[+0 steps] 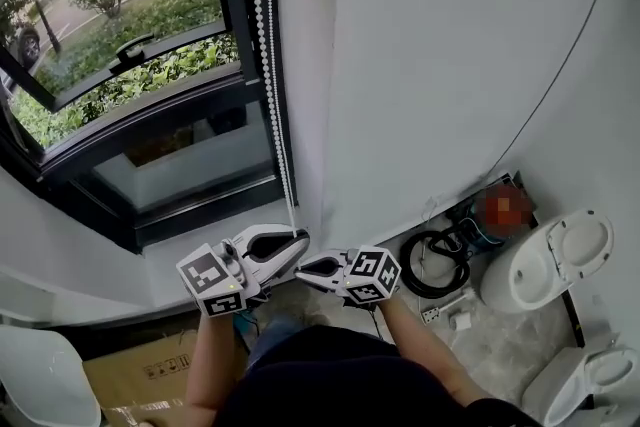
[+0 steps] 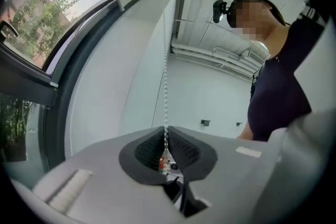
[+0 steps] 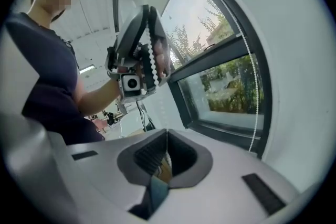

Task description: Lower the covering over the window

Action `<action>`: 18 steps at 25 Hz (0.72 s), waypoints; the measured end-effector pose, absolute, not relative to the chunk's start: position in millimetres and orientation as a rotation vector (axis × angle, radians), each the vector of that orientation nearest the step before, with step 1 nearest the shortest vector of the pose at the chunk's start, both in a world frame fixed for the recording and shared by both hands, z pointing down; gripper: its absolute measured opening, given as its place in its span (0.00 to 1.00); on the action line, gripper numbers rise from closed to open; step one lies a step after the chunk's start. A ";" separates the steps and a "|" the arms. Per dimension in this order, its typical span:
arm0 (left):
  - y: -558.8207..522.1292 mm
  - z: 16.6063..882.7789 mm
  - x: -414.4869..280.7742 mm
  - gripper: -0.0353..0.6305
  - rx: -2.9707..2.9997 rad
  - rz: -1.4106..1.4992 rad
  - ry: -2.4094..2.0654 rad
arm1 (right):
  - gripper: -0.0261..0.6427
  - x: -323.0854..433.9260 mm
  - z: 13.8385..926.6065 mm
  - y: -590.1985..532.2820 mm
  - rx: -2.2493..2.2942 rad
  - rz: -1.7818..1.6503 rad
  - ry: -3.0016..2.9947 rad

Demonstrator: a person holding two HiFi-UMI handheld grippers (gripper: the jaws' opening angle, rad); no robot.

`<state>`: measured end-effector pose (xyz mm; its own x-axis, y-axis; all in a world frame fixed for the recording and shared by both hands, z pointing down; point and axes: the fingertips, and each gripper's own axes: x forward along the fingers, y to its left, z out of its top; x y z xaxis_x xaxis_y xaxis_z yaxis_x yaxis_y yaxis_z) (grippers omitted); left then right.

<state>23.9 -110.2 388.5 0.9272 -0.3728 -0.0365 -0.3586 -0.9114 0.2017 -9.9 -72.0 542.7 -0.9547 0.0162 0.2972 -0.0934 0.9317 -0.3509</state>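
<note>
Window, one, dark-framed, at upper left of the head view, with green shrubs outside. Box, one, cardboard, on the floor at lower left. Chain, beaded, white, two strands hanging side by side along the window frame's right edge and running down to the left gripper. Left gripper, one, pale grey with a marker cube, held just below the sill. Its own view showed both jaws pressed together on the chain, one strand rising straight up from between the pads. Right gripper, one, with a like cube, just beside the left gripper and nearest it at the tips. Its own view showed the jaws closed on each other with nothing between them, the left gripper and its beads ahead and above. Hose, one black coil, on the floor against the white wall, right of both grippers. Toilets, two, white: one with its lid raised, near the hose; the other at the lower right corner, partly cut off.
</note>
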 end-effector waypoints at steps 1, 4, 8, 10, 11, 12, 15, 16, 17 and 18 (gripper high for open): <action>-109.7 387.8 23.7 0.09 2.886 -0.121 -0.540 | 0.06 -8.7 542.3 -73.3 0.059 0.526 -2.791; -113.5 396.3 19.6 0.09 2.826 -0.102 -0.546 | 0.06 -4.8 549.3 -76.7 0.064 0.490 -2.743; -109.4 428.7 26.4 0.09 2.749 -0.059 -0.511 | 0.06 -2.1 579.2 -69.9 0.041 0.403 -2.617; -106.1 435.3 27.8 0.09 2.727 -0.098 -0.499 | 0.06 -1.3 585.8 -67.4 0.041 0.417 -2.605; -105.8 438.1 27.2 0.09 2.721 -0.098 -0.501 | 0.06 -1.4 588.5 -66.8 0.040 0.423 -2.600; -106.3 441.9 26.3 0.09 2.716 -0.084 -0.504 | 0.06 -1.8 591.9 -66.2 0.037 0.425 -2.590; -106.5 456.9 23.9 0.09 2.687 -0.038 -0.495 | 0.06 -2.0 605.6 -63.3 0.027 0.429 -2.551; -105.5 460.6 23.1 0.09 2.673 -0.039 -0.486 | 0.06 -1.3 609.1 -62.7 0.031 0.440 -2.548; -104.3 463.1 22.5 0.09 2.662 -0.045 -0.480 | 0.06 -0.3 611.5 -62.7 0.040 0.455 -2.551; -103.2 464.9 22.1 0.09 2.653 -0.050 -0.475 | 0.06 0.9 613.1 -62.8 0.049 0.470 -2.554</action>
